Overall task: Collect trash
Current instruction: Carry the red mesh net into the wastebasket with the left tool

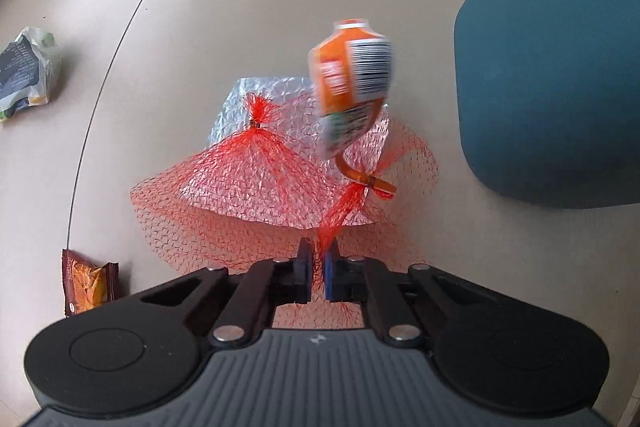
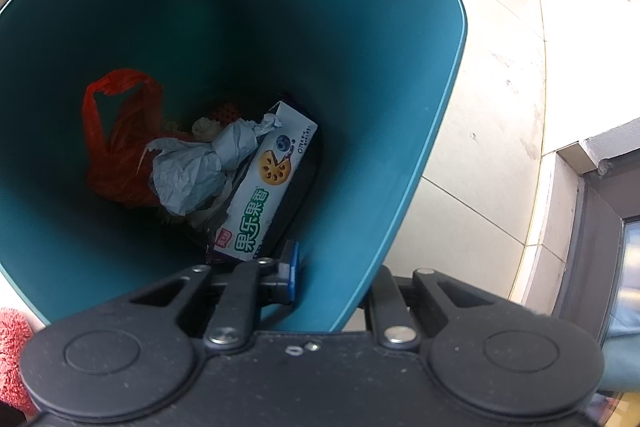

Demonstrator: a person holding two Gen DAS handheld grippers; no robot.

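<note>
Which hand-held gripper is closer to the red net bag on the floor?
Left. The left hand-held gripper is pinching the red net bag; the right hand-held gripper clamps the teal bin rim.

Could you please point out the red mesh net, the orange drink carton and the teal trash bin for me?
red mesh net [image 1: 256,163]: left wrist view, on the gathered mesh below its tied knot.
orange drink carton [image 1: 352,83]: left wrist view, on its side panel.
teal trash bin [image 2: 360,39]: right wrist view, on its inner wall.
</note>
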